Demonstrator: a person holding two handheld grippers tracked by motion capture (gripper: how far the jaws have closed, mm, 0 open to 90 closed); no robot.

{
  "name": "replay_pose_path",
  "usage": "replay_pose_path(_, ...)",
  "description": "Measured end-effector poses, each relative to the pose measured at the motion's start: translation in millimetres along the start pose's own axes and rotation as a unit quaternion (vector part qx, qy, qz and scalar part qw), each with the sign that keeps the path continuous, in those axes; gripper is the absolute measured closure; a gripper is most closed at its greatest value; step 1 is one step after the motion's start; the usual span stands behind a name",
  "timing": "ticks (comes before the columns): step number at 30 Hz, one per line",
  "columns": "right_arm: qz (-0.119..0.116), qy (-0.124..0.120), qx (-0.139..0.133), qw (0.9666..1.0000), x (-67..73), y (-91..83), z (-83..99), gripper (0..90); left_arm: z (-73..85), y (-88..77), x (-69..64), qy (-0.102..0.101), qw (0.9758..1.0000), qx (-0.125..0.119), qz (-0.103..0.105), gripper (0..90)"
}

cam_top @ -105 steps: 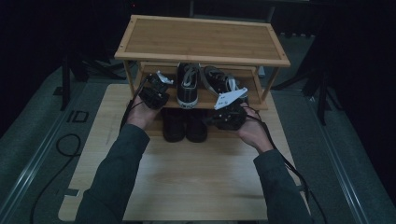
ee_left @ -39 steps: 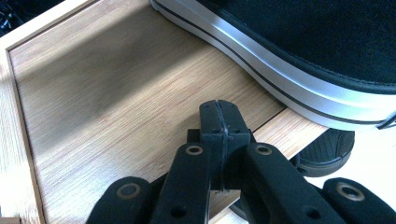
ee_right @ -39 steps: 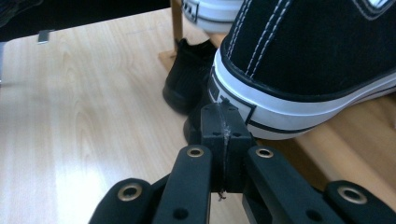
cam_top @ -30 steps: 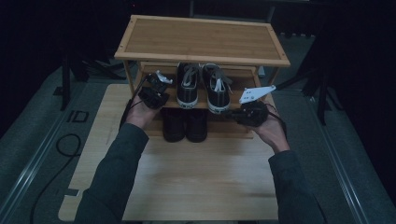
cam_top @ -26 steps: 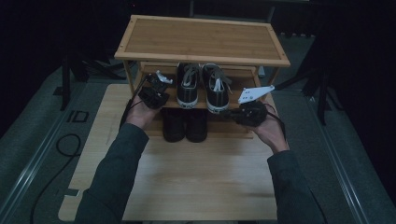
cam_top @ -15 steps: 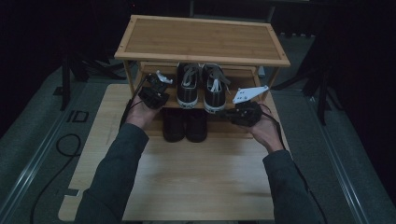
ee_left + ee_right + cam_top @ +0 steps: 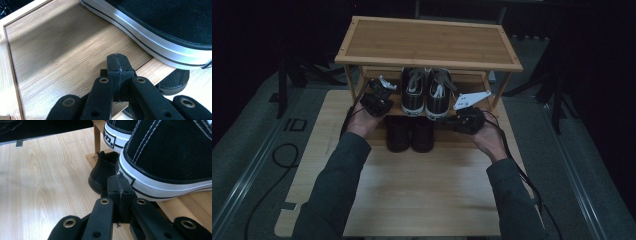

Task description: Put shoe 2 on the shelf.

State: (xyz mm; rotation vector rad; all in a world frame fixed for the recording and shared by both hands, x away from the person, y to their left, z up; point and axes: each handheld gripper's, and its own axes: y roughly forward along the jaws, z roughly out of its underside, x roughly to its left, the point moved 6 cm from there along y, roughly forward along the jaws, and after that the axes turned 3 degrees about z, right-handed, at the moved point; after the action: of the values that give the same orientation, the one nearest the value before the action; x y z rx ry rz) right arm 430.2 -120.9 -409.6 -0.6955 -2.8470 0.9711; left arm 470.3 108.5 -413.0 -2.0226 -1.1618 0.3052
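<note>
The two sneakers [image 7: 426, 93] stand side by side on the rack's lower shelf [image 7: 377, 100], heels toward the person, toes under the top board. In the right claw view the nearer sneaker's white sole rim [image 7: 170, 185] hangs just past the shelf edge, with the second sneaker's heel [image 7: 115, 135] beyond it. Below them a pair of black shoes [image 7: 409, 134] sits on the surface [image 7: 422, 185], toes tucked under the shelf.

The right claw [image 7: 451, 124] sits just beside the right sneaker's heel, its jaws pressed together with nothing between them; in its own view the closed tips [image 7: 119, 187] lie against or right at the sole rim, and contact cannot be settled. The left claw [image 7: 381, 89] rests over the left end of the lower shelf, also fully closed and empty; its tips [image 7: 117, 65] hover just above the shelf board, near the left sneaker's sole [image 7: 150, 37] but apart from it.

Against the frame from three and a half seconds back, the right sneaker then lay skewed near the right claw, and it now stands straight beside its mate. A second ago the right hand was farther out to the right by the rack's leg [image 7: 502, 90]; it has since come back in toward the heel. The left hand has not shifted.
</note>
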Motion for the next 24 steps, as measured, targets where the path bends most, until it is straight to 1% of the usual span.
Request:
replay_pose_path(6,0.001,0.001,0.002,1.0,-0.7,2.9,0.6,90.0,-0.3,0.4,-0.1,-0.001,1.0,0.0,-0.001,90.0)
replay_pose_path(9,0.005,-0.001,0.006,1.0,-0.7,5.9,1.4,90.0,-0.5,0.8,-0.3,-0.003,1.0,-0.002,0.0,90.0)
replay_pose_path(10,0.011,0.001,0.007,0.9999,-1.7,6.3,1.5,90.0,-0.6,0.9,-0.2,-0.003,1.0,-0.003,0.0,90.0)
replay_pose_path(13,0.01,0.005,0.005,0.9999,-3.1,6.8,1.1,90.0,-0.6,0.9,-0.2,-0.004,1.0,-0.003,0.0,90.0)
replay_pose_path(17,0.014,0.001,0.006,0.9999,-2.2,10.9,-1.5,90.0,-0.5,0.9,0.1,-0.005,1.0,-0.003,0.0,90.0)
replay_pose_path(21,0.015,0.006,0.005,0.9999,-4.0,10.9,-1.3,90.0,-0.6,1.0,0.1,-0.005,1.0,-0.003,0.001,90.0)
replay_pose_path(24,0.018,0.003,0.005,0.9998,-4.4,12.0,-1.5,90.0,-0.6,1.0,0.5,-0.006,1.0,-0.003,0.001,90.0)
